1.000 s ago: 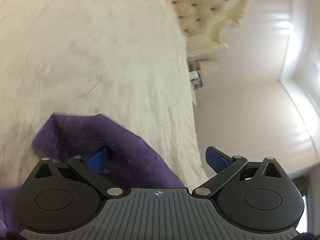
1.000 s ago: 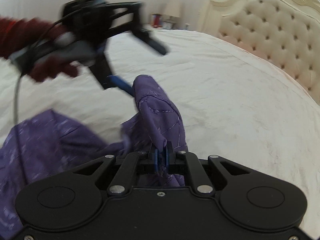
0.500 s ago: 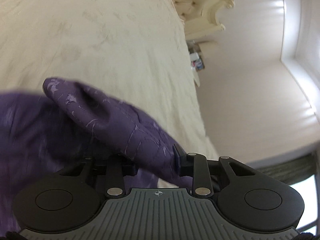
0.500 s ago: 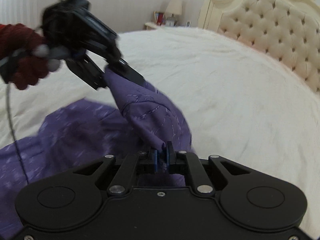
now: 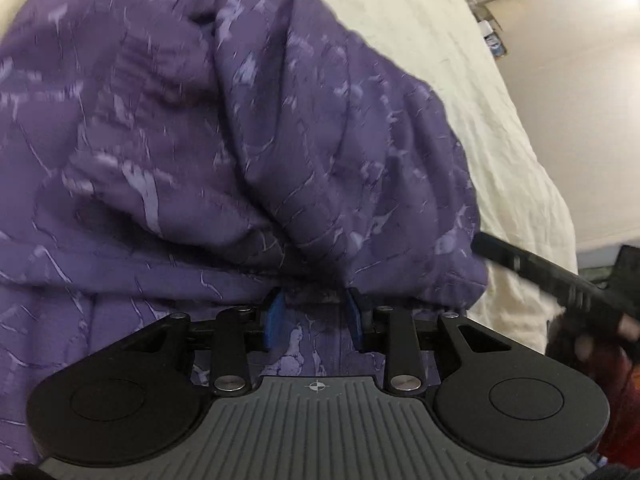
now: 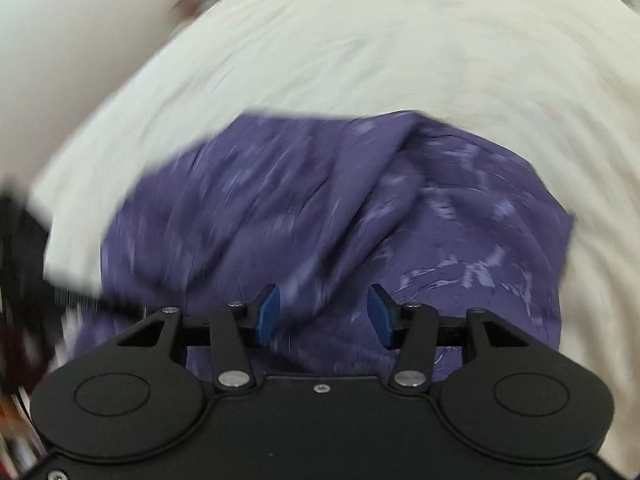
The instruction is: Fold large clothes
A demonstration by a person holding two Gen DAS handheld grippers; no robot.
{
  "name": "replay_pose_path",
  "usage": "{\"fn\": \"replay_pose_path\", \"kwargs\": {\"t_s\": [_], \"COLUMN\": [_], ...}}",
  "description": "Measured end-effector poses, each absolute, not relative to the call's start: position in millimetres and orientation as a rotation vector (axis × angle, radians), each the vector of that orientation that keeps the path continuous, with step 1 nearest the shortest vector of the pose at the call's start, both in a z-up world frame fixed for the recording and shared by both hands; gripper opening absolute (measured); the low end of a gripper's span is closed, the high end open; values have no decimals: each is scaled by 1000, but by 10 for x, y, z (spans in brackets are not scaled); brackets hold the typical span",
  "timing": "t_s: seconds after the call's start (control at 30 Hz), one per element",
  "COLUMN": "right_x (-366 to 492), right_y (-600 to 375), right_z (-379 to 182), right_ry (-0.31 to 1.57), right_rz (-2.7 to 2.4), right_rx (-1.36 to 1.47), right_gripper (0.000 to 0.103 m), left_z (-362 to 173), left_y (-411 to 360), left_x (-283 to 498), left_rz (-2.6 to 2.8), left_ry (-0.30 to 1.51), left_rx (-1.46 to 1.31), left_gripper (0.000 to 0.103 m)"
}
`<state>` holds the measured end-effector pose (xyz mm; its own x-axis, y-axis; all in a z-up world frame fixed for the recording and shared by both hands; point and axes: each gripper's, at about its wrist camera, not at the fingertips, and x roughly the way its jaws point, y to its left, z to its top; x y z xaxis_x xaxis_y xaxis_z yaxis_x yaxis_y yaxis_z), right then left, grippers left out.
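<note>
The garment (image 5: 248, 128) is lying bunched on the bed (image 5: 472, 92), near the bed's edge. In the left wrist view the bed is stretching behind and to the right of the garment. In the right wrist view the bed (image 6: 360, 48) is surrounding the garment (image 6: 340, 208) on three sides.

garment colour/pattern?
Purple garment with pale lilac crackle-like streaks; sharpest in the left wrist view.

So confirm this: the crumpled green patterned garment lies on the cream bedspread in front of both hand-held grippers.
Wrong in one respect: the crumpled patterned garment is purple, not green, as the left wrist view shows. It does lie on the cream bedspread in front of both hand-held grippers.
</note>
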<state>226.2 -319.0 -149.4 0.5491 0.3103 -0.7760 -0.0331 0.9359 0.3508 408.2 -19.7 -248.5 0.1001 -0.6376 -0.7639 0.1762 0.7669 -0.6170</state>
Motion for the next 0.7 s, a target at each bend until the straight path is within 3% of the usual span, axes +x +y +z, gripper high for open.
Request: {"fn": "replay_pose_path", "kwargs": {"t_s": [0.07, 0.17, 0.33, 0.37, 0.4, 0.43, 0.6, 0.7], "right_x": [2357, 2556, 2828, 2852, 2882, 2912, 2914, 2936], "right_y": [-3321, -3404, -3332, -3338, -3336, -3305, -3108, -3189], "right_z": [-1519, -1607, -1912, -1964, -1974, -1942, -1542, -1693], "right_ry": [950, 942, 1010, 1024, 1026, 1014, 883, 940], "right_rz": [135, 72, -3, -23, -31, -18, 76, -11], "right_rx": [426, 532, 610, 646, 662, 648, 421, 400], "right_gripper": [58, 59, 59, 55, 30, 15, 14, 17], "left_z": [-2369, -2210, -2115, -2112, -2114, -2090, -2148, -2292], "left_y": [-126, -125, -121, -135, -153, -181, -333, -407], "left_x": [4090, 4238, 4534, 4606, 4681, 4720, 4838, 4722], "left_rz": [-645, -658, -629, -623, -621, -620, -594, -498], "left_ry": [1311, 1252, 1197, 1192, 1185, 1178, 1136, 1151], "left_rx": [-377, -326, -289, -288, -289, -287, -258, -196], "left_gripper": [33, 45, 54, 57, 57, 58, 59, 59]}}
